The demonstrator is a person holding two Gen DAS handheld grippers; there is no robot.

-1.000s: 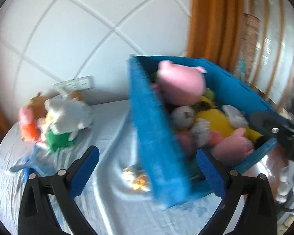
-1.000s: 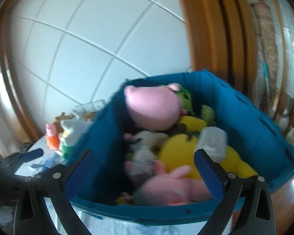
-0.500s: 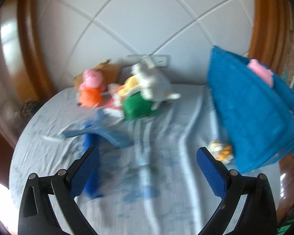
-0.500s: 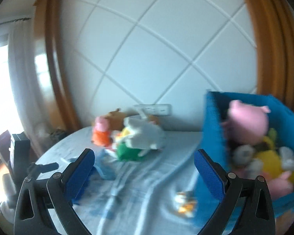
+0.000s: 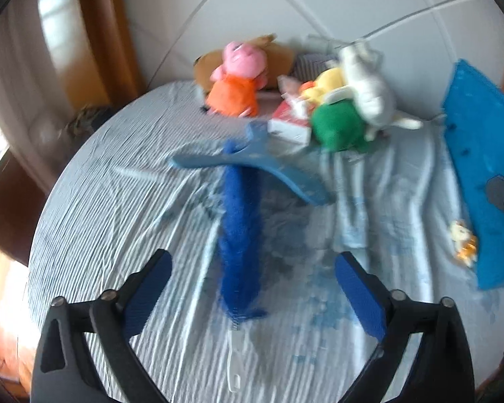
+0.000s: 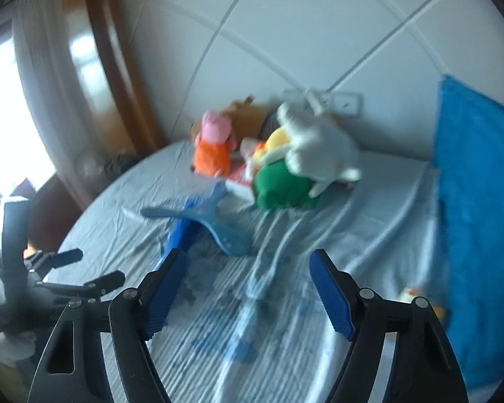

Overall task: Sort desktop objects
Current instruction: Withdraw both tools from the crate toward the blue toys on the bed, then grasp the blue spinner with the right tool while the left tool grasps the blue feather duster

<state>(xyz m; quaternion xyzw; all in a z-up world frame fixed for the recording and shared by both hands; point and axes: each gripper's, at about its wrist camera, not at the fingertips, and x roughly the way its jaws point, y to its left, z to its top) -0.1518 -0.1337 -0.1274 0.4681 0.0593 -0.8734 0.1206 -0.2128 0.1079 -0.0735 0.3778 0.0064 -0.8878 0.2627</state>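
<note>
White panelled wall [image 6: 285,33], wooden trim [image 6: 117,77]

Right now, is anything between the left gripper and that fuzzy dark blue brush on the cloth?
Nothing visible. The left gripper is open and empty, and the dark blue brush lies on the striped tablecloth straight ahead, its near end between the fingers. The light blue hanger crosses only its far end.

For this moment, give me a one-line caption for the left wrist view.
Open left gripper hovers over a blue brush on the striped cloth, plush toys beyond, blue bin at right.
</note>
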